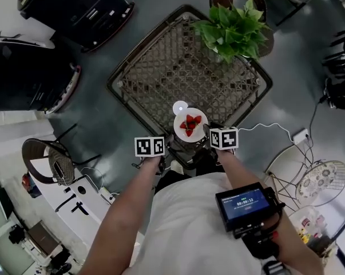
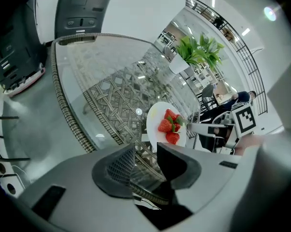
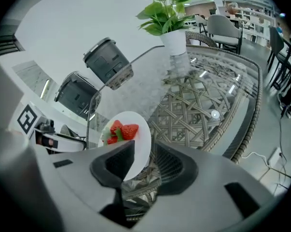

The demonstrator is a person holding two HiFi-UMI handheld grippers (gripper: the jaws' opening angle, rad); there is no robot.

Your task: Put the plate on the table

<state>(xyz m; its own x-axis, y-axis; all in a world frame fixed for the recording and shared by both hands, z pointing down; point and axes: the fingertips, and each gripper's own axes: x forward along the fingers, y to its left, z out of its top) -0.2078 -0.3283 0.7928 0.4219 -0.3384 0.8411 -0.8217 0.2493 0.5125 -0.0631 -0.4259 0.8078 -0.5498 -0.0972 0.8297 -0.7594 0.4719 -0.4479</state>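
Only in R gripper view, plate [image 3: 141, 138] btwn fingers [image 3: 114, 167]

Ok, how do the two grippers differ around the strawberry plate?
The right gripper has the plate rim between its jaws; the left gripper has nothing there, the plate lying just beyond. The left gripper is left of the plate, the right gripper right of it. Both are open.

Both hand-held grippers [image 2: 145, 149] [image 3: 143, 148], jaws apart
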